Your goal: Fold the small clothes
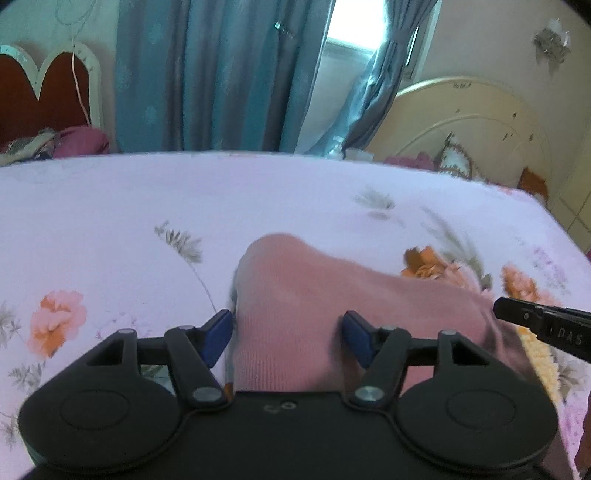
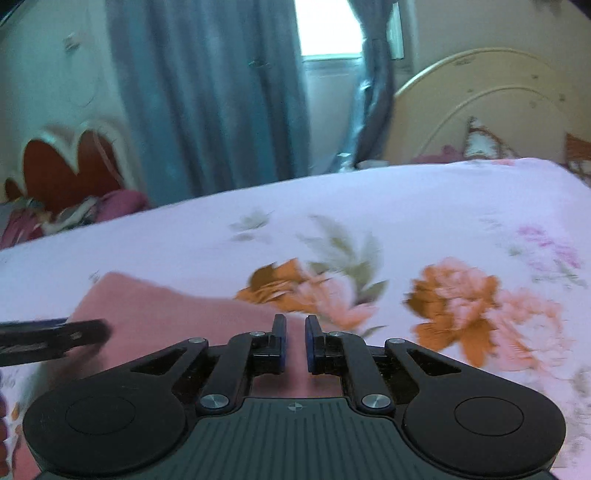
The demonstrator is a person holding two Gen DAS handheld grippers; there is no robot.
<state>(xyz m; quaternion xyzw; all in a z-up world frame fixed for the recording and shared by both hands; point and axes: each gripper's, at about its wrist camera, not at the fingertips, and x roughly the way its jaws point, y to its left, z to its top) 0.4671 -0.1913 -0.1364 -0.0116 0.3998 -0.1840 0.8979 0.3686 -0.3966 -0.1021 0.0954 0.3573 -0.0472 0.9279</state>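
Observation:
A pink knit garment (image 1: 295, 288) lies on the floral bedsheet (image 1: 110, 206). My left gripper (image 1: 288, 328) stands open over its near end, with the cloth bulging between the two blue pads. In the right wrist view the same garment (image 2: 155, 310) spreads to the left, and its edge runs in under my right gripper (image 2: 295, 332). That gripper's jaws are drawn close, with pink cloth in the narrow gap. The right gripper's black finger (image 1: 535, 321) shows at the garment's right end, and the left gripper's finger (image 2: 55, 336) enters from the left edge.
The sheet (image 2: 406, 206) ends at the far side before blue curtains (image 1: 221, 74) and a bright window (image 1: 351, 29). A cream headboard (image 1: 461, 110) with a pillow stands at the right. A red headboard (image 1: 44, 88) and bedding are at the left.

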